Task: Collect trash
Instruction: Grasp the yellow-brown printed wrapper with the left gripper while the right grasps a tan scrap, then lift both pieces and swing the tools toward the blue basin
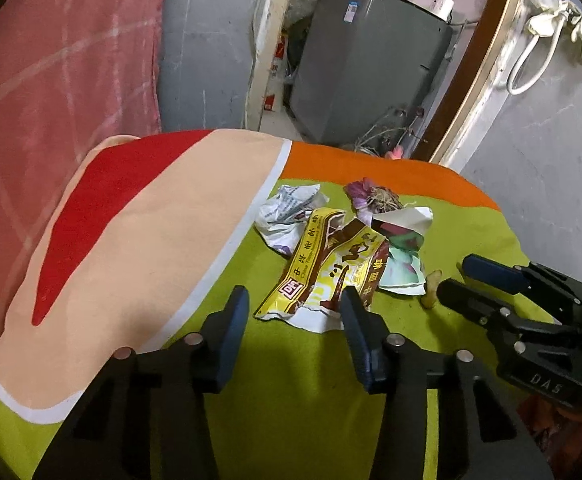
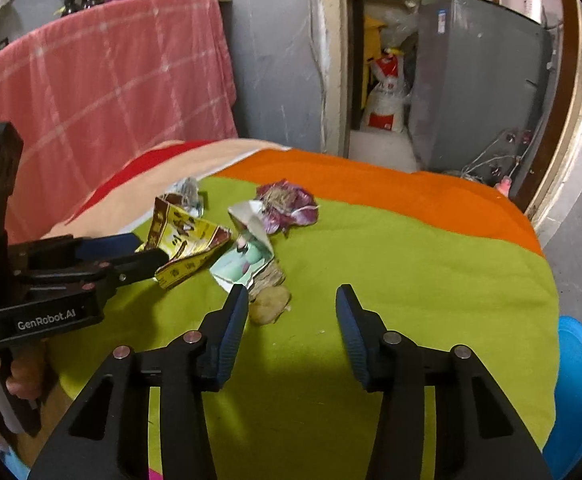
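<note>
Spread over the colourful blanket (image 1: 299, 368) lies the trash, and we judge ourselves mid-approach: left gripper (image 1: 295, 312) fingers apart beside the yellow wrapper (image 1: 331, 264), right gripper (image 2: 291, 304) likewise by a tan scrap (image 2: 269, 304)

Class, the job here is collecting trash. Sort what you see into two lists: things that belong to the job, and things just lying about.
Belongs to the job:
yellow wrapper
crumpled white paper
torn picture paper
purple wilted scrap
small brown lump

Just lying about:
pink blanket
grey appliance
blue stool
colourful bed cover
</note>
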The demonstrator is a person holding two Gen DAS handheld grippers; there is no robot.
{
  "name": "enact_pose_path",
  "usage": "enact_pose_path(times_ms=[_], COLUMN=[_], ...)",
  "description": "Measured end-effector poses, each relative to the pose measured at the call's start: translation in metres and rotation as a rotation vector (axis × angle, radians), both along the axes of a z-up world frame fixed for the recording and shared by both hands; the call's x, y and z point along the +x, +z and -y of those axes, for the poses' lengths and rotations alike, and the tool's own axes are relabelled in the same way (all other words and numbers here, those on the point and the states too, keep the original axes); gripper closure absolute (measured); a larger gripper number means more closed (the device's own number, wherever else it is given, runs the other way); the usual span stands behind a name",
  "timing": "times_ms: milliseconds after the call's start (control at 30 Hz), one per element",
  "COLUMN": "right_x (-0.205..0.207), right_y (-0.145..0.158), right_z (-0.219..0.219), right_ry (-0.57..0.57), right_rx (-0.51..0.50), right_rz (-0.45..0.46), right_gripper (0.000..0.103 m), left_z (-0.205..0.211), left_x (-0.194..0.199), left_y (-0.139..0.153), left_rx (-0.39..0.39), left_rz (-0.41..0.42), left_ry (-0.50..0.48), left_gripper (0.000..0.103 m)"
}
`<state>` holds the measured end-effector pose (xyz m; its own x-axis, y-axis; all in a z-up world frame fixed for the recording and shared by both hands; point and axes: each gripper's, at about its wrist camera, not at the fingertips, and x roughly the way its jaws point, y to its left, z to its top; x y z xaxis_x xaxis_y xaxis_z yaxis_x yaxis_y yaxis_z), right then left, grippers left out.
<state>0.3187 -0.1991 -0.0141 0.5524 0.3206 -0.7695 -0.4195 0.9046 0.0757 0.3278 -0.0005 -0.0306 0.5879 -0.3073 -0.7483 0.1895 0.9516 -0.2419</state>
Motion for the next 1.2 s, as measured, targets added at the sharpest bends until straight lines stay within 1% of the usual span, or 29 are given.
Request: enact_pose_path(times_ms=[133, 200, 367, 433, 500, 667, 867, 967, 1200], right_x=[0.005, 0.006, 0.007, 0.007, 0.008, 0.009, 0.001, -0.003, -0.021], right_y=[-0.006, -0.008, -0.012, -0.012, -0.013, -0.011, -0.006, -0.002, 0.006], right_z=[-0.001, -0.003, -0.010, -0.012, -0.012, -0.012, -0.010, -0.007, 0.002], right_ry=[0.013, 0.022, 0.056, 0.065, 0.066, 0.068, 0.065, 0.057, 0.049], right_rx=[0.002, 0.001, -0.017, -0.019, -0.016, -0.001, 0.000, 0.005, 0.024], right_rz=[-0.037, -0.051, -0.075, -0.079, -0.083, -0.083, -0.054, -0.038, 0.016], right_gripper=[0.061, 0.062, 0.068, 0.075, 0.080, 0.082, 0.082, 0.082, 0.083], left_z=[0.000, 0.002, 0.002, 0.002, 0.002, 0.004, 0.008, 0.010, 0.013], left_x=[0.003, 0.006, 0.007, 0.007, 0.007, 0.008, 0.003, -0.001, -0.016], left_y=[-0.002, -0.002, -0.001, -0.001, -0.001, 0.000, 0.001, 0.003, 0.007], left_rx=[-0.009, -0.004, -0.009, -0.016, -0.018, -0.011, 0.010, 0.018, 0.005], left_rz=[-0.005, -0.008, -0.011, -0.010, -0.007, 0.006, 0.024, 0.037, 0.043], left_ry=[0.000, -0.004, -0.002, -0.002, -0.004, -0.022, -0.036, -0.034, -0.029], left_gripper=[0.064, 0.069, 0.076, 0.079, 0.086, 0.090, 0.093, 0.096, 0.098])
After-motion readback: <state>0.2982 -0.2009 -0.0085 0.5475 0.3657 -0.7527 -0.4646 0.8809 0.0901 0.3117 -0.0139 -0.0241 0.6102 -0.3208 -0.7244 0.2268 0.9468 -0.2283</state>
